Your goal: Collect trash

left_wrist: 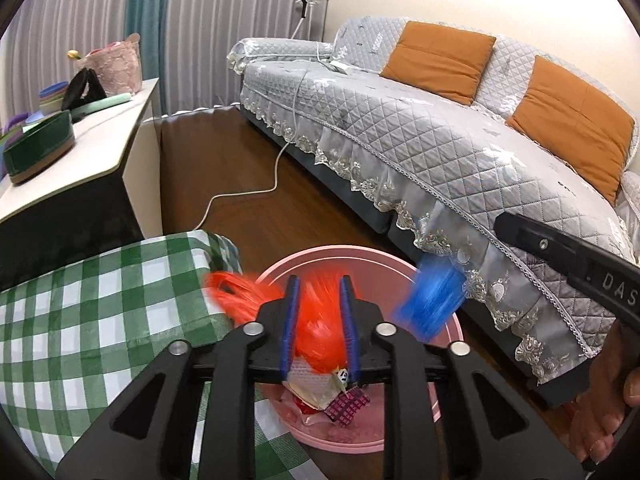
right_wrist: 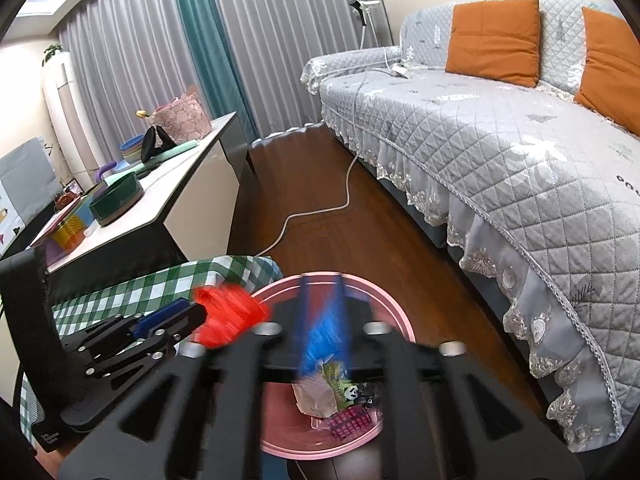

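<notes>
Over the pink bin (left_wrist: 448,332), which stands on the floor beside the green-checked table's corner (left_wrist: 100,300), the left gripper (left_wrist: 318,320) has its jaws parted around a blurred orange bag (left_wrist: 320,332), apparently slipping free. To its right, the right gripper (right_wrist: 326,312) stands open with a blurred blue wrapper (right_wrist: 324,336) falling between its fingers. Both should stay centred above the rim until each piece drops in.

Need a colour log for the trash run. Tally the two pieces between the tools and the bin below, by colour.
Red: 1, the crumpled bag between the left tool fingers
Blue: 1, the wrapper between the right tool fingers
Pink: 1, the bin below both
Total: 3
</notes>
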Tool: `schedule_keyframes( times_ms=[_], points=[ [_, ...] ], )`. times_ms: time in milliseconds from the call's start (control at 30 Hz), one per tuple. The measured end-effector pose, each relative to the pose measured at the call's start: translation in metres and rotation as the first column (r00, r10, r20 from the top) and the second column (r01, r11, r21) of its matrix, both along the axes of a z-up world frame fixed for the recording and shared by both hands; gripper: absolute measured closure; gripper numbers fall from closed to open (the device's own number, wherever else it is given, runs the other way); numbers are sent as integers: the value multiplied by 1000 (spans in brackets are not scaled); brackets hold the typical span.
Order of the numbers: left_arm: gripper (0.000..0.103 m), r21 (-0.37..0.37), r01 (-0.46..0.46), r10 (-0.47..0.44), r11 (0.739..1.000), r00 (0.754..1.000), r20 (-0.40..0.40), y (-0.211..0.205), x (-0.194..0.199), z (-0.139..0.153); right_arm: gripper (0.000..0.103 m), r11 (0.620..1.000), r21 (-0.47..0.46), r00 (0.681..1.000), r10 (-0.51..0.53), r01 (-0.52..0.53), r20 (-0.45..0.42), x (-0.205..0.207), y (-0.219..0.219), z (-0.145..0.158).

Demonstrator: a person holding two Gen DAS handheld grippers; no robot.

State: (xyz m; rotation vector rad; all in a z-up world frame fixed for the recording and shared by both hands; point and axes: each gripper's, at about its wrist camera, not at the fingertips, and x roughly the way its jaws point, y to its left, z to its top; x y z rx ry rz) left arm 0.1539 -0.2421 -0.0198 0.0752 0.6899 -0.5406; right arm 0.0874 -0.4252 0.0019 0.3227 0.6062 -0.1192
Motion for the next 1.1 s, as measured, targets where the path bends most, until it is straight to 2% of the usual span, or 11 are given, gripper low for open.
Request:
schedule_keyframes(
  times_ms=[33, 433, 500, 633, 700, 900, 1100],
  points=[
    [80, 1, -4, 4, 1000, 1000, -1, 1, 0, 0, 46, 1000, -4, 1000, -18, 18, -8, 0, -1, -1],
    [78, 8, -64, 64, 998, 998, 25, 30, -23, 21, 46, 999, 11, 999, -46, 46, 21, -7, 2, 11],
    [69, 5, -79, 78, 997, 997, 28, 38, -29, 27, 44, 999, 8, 999, -40, 40, 31, -9, 6, 16],
    [58, 5, -112, 112, 994, 993, 46, 60, -51, 41, 36, 1000, -10, 998, -27, 27, 57, -17, 20, 27],
    [45, 3, -133, 133, 991, 990, 57, 72, -63, 48, 32, 1000, -21, 998, -17, 19, 67, -23, 28, 32],
    [30, -12, -198, 198, 980, 976, 93, 116, -99, 76, 20, 998, -66, 994, 18, -11, 104, -50, 56, 51],
    [22, -29, -240, 242, 970, 961, 132, 151, -135, 96, 8, 987, -148, 986, 82, -60, 147, -84, 94, 77]
  ],
)
